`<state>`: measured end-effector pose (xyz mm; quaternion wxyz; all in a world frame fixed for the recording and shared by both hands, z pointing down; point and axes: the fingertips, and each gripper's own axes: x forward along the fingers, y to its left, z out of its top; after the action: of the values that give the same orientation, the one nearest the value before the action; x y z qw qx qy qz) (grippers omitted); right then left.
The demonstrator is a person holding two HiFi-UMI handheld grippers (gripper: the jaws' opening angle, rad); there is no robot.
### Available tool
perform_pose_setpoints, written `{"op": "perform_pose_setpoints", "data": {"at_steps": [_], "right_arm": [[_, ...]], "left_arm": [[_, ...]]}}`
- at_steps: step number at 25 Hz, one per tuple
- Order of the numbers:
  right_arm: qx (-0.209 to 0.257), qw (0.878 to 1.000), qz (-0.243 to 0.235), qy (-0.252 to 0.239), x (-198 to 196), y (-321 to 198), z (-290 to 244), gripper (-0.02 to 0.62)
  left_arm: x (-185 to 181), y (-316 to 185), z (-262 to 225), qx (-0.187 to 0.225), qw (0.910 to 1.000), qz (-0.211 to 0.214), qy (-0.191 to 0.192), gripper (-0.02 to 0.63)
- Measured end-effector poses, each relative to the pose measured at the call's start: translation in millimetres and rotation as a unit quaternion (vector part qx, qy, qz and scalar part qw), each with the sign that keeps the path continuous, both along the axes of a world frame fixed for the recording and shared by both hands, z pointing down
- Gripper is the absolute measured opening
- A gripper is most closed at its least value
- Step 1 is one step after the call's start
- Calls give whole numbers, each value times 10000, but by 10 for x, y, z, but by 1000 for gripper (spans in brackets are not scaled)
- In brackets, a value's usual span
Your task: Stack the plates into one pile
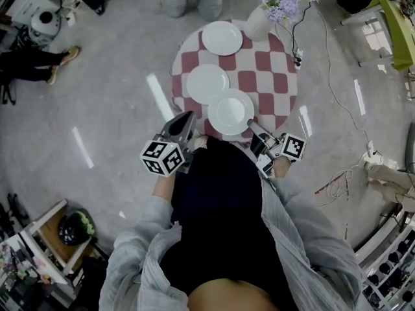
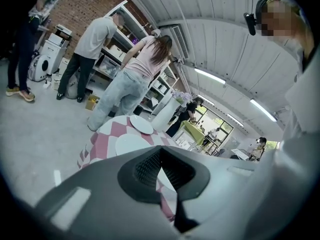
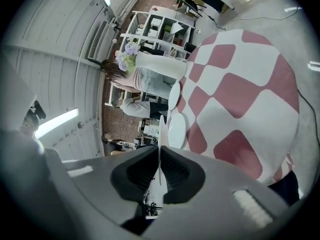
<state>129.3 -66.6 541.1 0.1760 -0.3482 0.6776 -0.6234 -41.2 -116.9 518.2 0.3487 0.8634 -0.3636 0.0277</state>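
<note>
Three white plates lie on a round table with a red and white checked cloth [image 1: 259,70]: a far plate [image 1: 222,37], a middle plate [image 1: 207,83] and a near plate [image 1: 231,111]. My right gripper [image 1: 251,125] is shut on the near plate's right rim, and that plate shows edge-on [image 3: 161,129] between its pads. The right gripper [image 3: 160,151] looks across the cloth to the other two plates [image 3: 177,129]. My left gripper [image 1: 188,118] hovers at the table's near left edge, apart from the plates. Its jaws [image 2: 160,154] meet at the tips, with nothing held.
A white vase of purple flowers [image 1: 262,19] stands at the table's far right edge. People stand beyond the table [image 2: 132,79] by shelves. Cables [image 1: 337,180] trail over the floor to the right. A low shelf with a bowl [image 1: 72,229] sits at lower left.
</note>
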Motion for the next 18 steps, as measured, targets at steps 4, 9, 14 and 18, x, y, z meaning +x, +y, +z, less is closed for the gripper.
{"op": "perform_pose_setpoints", "data": {"at_steps": [4,9,14,18], "right_arm": [[64,9999,-88,28,-11,-157,-30,17],[121,9997,-180,65,-36,-464,9,17],[49,9997,-251,13,-107,-768,107,17],[-16,9991,-411,-64,-223,-963,178,17]], "left_arm": [[-70,-82,-25,34,9999,-153,-24,11],[-109,-167,-29,44,9995,-287,-84,11],[-119,-204,19,-38,9990,-420,-128,11],[-136,-235,65,-125,9983,-538,-178,11]]}}
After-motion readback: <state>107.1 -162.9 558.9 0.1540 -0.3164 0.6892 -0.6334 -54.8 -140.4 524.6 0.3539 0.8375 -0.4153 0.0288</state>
